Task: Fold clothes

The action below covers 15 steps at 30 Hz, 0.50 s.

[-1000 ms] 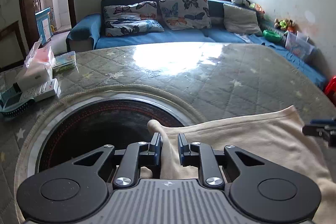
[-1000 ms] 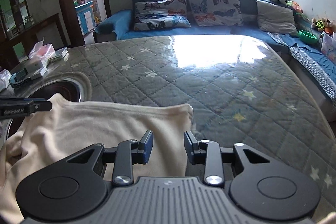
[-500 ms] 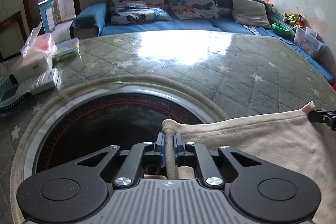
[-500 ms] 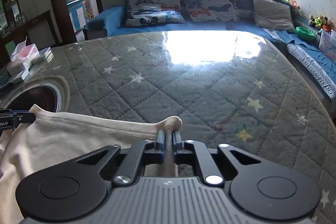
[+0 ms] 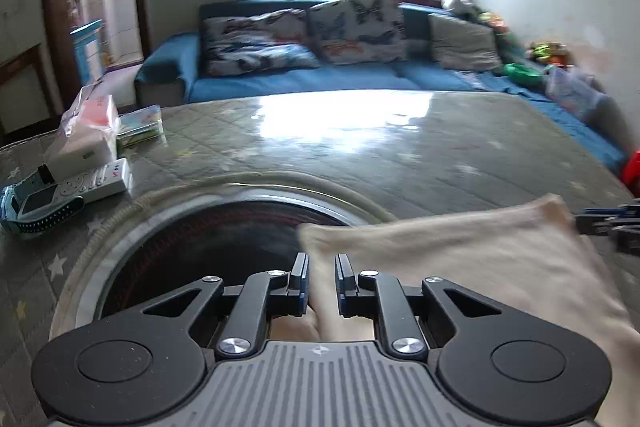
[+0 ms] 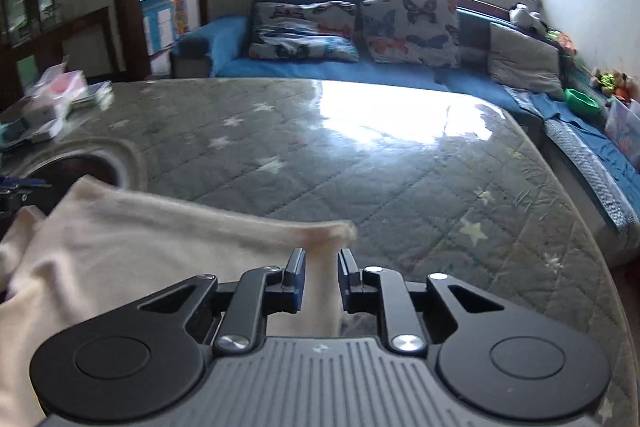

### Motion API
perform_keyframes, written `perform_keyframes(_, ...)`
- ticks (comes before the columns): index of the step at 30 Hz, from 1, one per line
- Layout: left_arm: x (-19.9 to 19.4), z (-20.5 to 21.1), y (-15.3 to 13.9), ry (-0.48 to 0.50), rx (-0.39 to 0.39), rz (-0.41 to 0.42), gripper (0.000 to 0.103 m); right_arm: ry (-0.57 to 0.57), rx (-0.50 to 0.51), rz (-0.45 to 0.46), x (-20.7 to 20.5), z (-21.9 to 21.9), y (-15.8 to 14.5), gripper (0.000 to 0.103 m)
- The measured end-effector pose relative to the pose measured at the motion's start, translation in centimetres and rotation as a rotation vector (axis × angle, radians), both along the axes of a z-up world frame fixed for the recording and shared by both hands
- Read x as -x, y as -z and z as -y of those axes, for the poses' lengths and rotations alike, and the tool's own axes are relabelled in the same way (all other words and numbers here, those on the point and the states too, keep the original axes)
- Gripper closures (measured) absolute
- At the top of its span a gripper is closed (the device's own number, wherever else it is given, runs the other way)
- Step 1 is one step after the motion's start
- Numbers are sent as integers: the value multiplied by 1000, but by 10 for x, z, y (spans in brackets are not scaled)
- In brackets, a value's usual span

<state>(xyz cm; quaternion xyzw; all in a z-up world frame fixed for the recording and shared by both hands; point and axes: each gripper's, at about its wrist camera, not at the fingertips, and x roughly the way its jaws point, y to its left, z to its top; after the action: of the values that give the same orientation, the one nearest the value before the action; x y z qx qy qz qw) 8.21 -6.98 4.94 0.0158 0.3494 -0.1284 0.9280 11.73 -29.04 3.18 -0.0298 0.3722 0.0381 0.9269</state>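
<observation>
Left tool (image 5: 322,281) points forward, jaws parted a little, cloth (image 5: 460,259) between them. Right tool (image 6: 321,281) sits likewise; whether either pad touches is blurred.

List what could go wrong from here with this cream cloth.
1. Each gripper, left gripper and right gripper, has only a thin corner of the cream cloth between its jaws, which look slightly parted; a corner may slip out.
2. The cloth's left end hangs over the round dark opening; slack could sag into it.
3. A wide sweep left might hit the remote.
</observation>
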Motion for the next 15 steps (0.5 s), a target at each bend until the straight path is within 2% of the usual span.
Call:
perform_keyframes(2, 22, 6, -1, 51, 25, 7, 89, -36, -11, -16, 14, -8, 1, 71)
perform_keyframes(7, 64, 17, 9, 149, 49, 6, 89, -132, -13, -50, 48, -36, 6, 70)
perform_keyframes(12, 71, 3, 24, 98, 36, -47, 89, -214, 27, -58, 77, -63, 15, 70)
perform_keyframes(15, 79, -12, 16, 98, 76, -23, 88, -227, 49, -40, 87, -70, 14, 69)
